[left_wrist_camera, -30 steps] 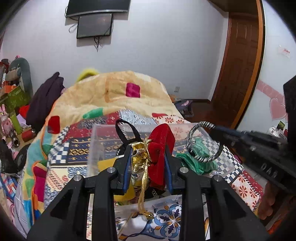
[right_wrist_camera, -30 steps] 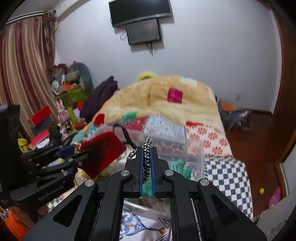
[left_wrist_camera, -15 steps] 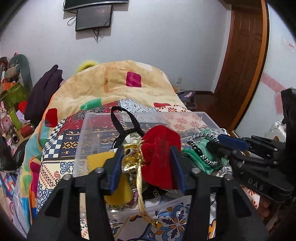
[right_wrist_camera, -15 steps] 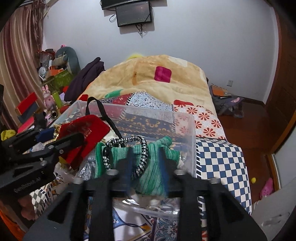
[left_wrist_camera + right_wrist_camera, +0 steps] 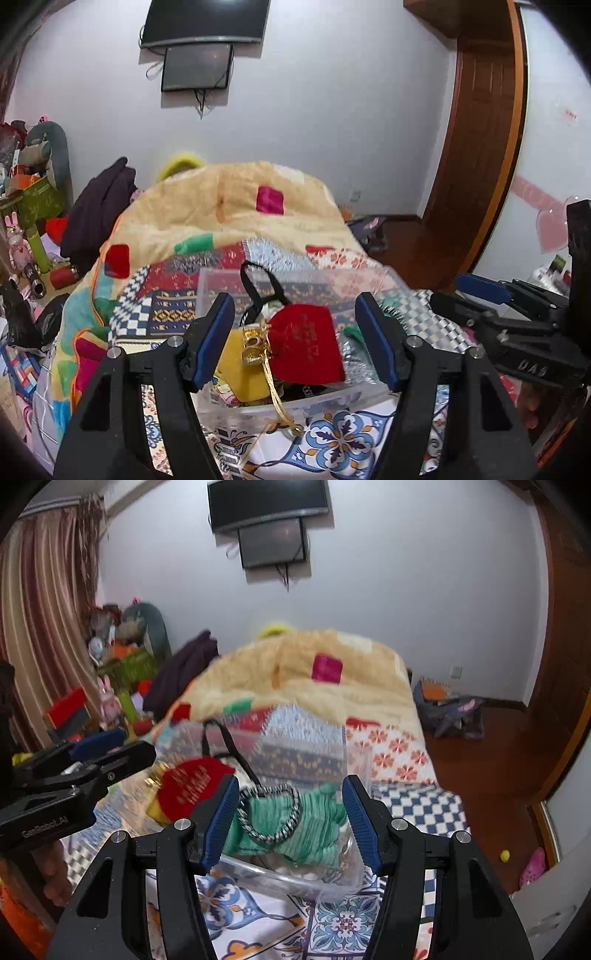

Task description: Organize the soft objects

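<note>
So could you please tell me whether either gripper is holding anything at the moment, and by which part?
Nothing is held. Both sets of jaws stand wide open; the red pouch and the black-and-white cord loop lie in the clear bin.

Bed (image 5: 399, 746) with patterned covers.
A clear bin (image 5: 295, 406) rests on its near end; a beige blanket (image 5: 207, 206) is heaped behind.
</note>
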`<state>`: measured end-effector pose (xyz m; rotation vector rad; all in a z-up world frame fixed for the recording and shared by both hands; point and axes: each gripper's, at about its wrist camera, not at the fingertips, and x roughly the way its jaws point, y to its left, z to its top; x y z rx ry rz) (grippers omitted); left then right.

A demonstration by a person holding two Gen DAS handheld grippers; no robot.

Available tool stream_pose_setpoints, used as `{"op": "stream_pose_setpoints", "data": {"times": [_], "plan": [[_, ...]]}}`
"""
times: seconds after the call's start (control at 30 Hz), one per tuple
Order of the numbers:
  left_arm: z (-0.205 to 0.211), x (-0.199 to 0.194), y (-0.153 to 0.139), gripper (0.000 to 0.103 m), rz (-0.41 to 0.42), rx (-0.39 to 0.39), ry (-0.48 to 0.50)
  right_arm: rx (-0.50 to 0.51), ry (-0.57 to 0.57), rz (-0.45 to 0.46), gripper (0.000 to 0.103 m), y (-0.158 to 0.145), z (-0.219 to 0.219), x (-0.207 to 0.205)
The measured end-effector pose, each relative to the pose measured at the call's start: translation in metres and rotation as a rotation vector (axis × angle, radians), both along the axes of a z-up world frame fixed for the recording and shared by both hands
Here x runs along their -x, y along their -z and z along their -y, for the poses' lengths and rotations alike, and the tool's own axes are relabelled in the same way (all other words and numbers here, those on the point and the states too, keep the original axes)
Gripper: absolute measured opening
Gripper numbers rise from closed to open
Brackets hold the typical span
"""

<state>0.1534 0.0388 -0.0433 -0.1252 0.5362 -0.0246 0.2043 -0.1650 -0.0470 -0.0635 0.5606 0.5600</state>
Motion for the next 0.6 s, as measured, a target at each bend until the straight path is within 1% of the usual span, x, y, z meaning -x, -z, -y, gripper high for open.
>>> {"op": "stream_pose_setpoints", "data": {"times": [0.17,0.27,0.3,0.37,0.43,0.5,0.57,0.6], "plan": [[0.007,0.033,-0.028,0.068,0.091,-0.015,0.010,-0.053,-0.008,0.101,0.055,-0.033,0.010,0.032],[0.013,0.055,-0.041,0.068,0.141,-0.027,0.014,-0.075,-0.014,0.152,0.056,-0.047,0.014,0.051],[0.015,0.062,-0.044,0.068,0.153,-0.027,0.018,-0.084,-0.018,0.166,0.057,-0.051,0.016,0.058],[0.017,0.073,-0.049,0.072,0.168,-0.026,0.028,-0.099,-0.022,0.187,0.068,-0.054,0.019,0.067],[0.020,0.084,-0.053,0.074,0.180,-0.032,0.031,-0.094,-0.020,0.210,0.070,-0.056,0.022,0.077],[0.023,0.094,-0.055,0.079,0.193,-0.041,0.032,-0.100,-0.022,0.220,0.074,-0.056,0.024,0.084],[0.026,0.103,-0.056,0.086,0.204,-0.048,0.031,-0.109,-0.023,0.227,0.081,-0.054,0.027,0.091],[0.027,0.107,-0.056,0.087,0.209,-0.052,0.029,-0.113,-0.020,0.231,0.083,-0.053,0.029,0.093]]}}
